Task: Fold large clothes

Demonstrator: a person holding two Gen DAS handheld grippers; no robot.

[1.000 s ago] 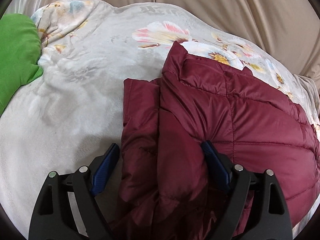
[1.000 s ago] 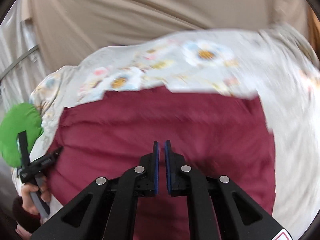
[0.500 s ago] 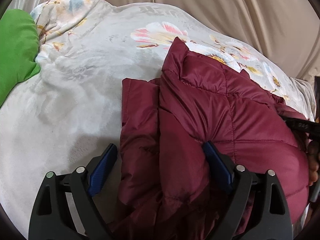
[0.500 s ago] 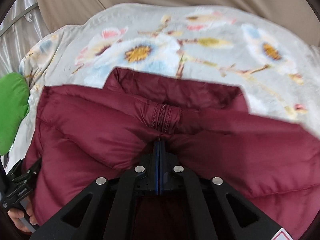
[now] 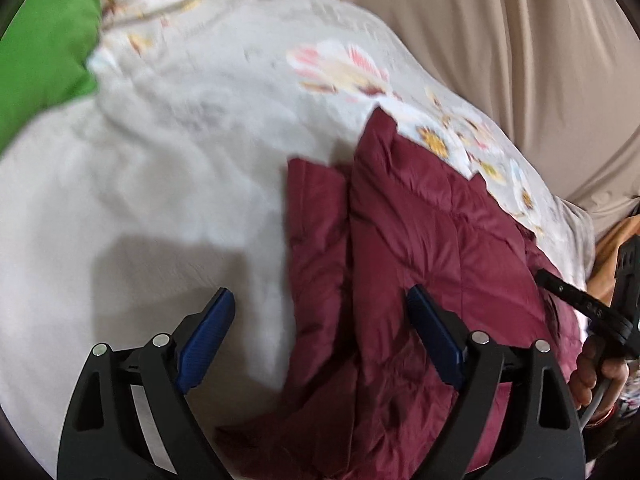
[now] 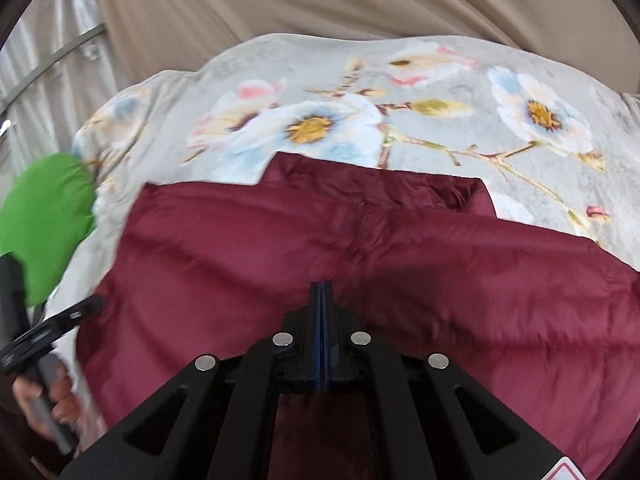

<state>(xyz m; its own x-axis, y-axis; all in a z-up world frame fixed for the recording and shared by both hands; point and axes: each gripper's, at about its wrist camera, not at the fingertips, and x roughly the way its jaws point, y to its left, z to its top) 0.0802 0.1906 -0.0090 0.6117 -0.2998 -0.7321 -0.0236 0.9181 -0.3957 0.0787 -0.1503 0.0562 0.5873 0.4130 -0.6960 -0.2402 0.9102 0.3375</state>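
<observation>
Right gripper [image 6: 322, 284] pulled back from jacket [image 6: 360, 264] collar, jaws clamped together, empty; left gripper [image 5: 320, 312] spread wide.

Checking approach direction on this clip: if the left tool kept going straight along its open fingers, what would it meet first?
Most likely the maroon puffer jacket: the left tool points at its folded edge, where it meets the floral blanket. Blur and fisheye leave depth uncertain.

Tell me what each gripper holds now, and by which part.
The right gripper is shut on the maroon jacket, pinching its front just below the collar zipper. The left gripper is open and holds nothing.
</observation>
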